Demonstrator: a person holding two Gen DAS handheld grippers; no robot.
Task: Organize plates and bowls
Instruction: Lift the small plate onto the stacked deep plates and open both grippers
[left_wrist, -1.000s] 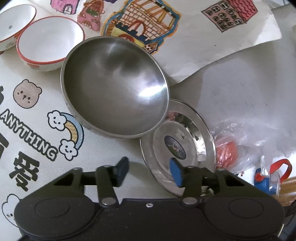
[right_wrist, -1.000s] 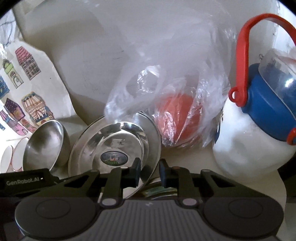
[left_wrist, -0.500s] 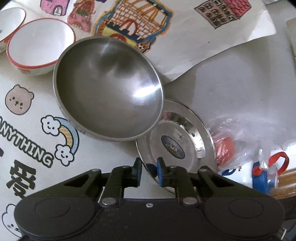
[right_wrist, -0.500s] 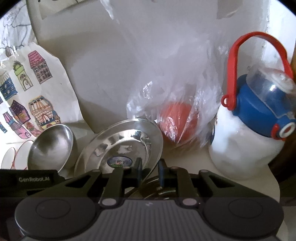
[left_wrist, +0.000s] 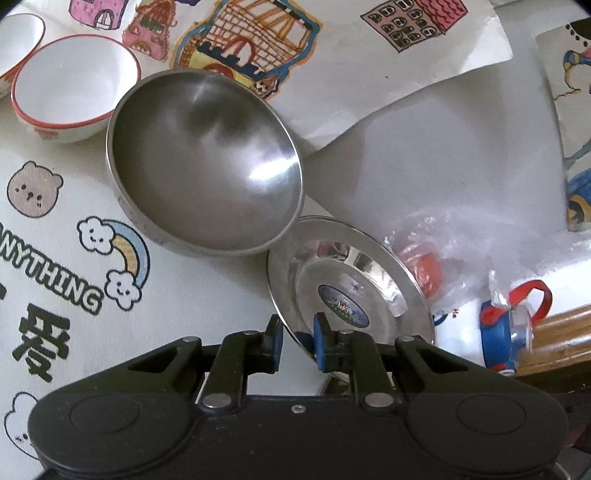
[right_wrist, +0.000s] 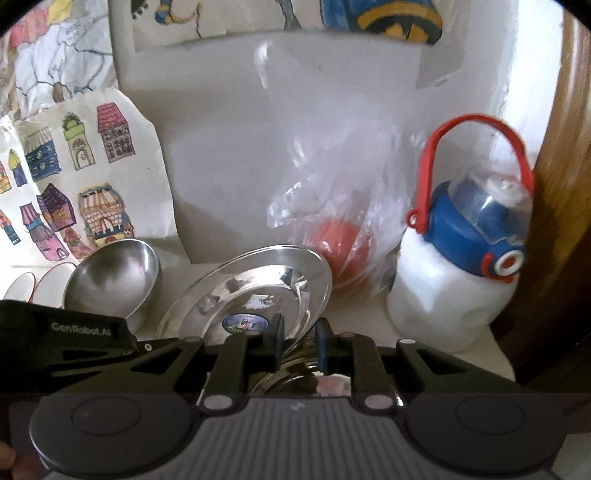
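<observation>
A steel plate (left_wrist: 351, 280) with a round sticker is held tilted, its near rim between my left gripper's (left_wrist: 298, 339) blue pads, which are shut on it. It also shows in the right wrist view (right_wrist: 258, 291), where my right gripper (right_wrist: 298, 345) is shut on its near edge too. A large steel bowl (left_wrist: 207, 162) stands just left of the plate and shows in the right wrist view (right_wrist: 114, 277). A white bowl with a red rim (left_wrist: 74, 88) sits further left, with a second one (left_wrist: 18, 40) beyond it.
A clear plastic bag with something red in it (right_wrist: 340, 243) lies behind the plate. A white bottle with a blue lid and red handle (right_wrist: 461, 266) stands at the right. Drawings of houses (left_wrist: 332, 37) lie at the back. The printed tablecloth (left_wrist: 74, 258) covers the left.
My left gripper went from wide open to shut on the plate's near rim. The plate has risen and tilted more upright. The right gripper has kept its hold.
</observation>
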